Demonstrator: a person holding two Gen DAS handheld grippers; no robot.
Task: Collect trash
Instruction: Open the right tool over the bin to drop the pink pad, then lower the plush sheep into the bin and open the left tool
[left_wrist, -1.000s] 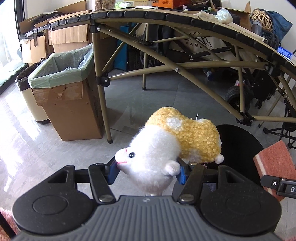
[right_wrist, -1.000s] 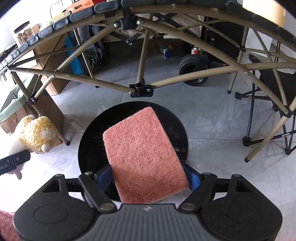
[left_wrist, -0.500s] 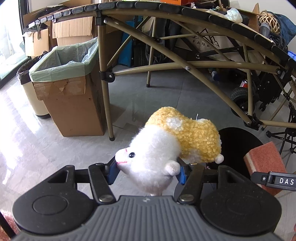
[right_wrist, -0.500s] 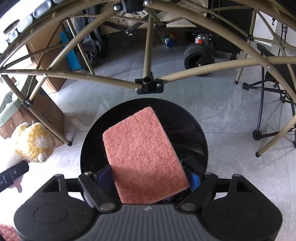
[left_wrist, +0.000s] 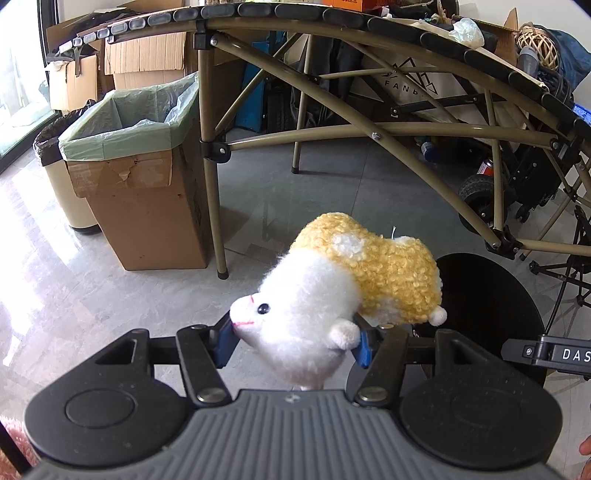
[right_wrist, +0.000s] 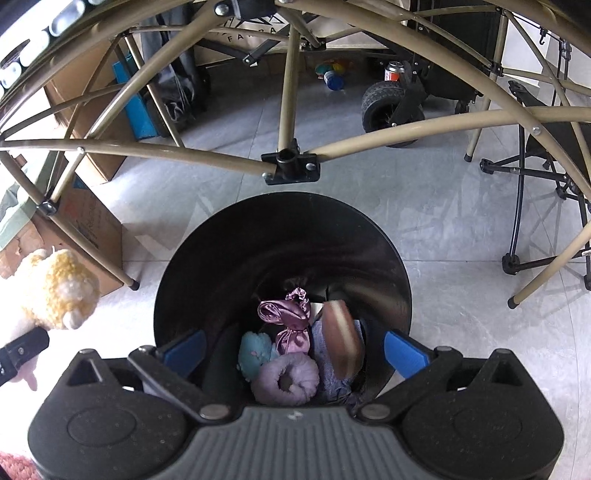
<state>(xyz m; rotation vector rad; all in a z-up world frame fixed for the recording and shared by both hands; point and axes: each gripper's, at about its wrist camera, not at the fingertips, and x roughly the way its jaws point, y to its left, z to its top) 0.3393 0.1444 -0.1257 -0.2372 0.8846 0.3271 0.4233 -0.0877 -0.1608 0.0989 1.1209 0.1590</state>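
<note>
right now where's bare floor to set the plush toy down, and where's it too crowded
Bare grey floor lies between the cardboard bin, the table leg and the black bucket. Another patch sits right of the bucket before the folding chair. Under the table's far side it is cluttered, and the bucket holds items.

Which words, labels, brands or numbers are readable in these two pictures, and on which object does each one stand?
"FANP", cut off by a frame bar, with a mountain logo: on the beige bag under the table.
"DAS", cut off by the picture edge: on the right gripper's finger.
"FA", partly hidden: on the same beige bag in the right wrist view.
Print on the cardboard box and the can: too blurred to read.
</note>
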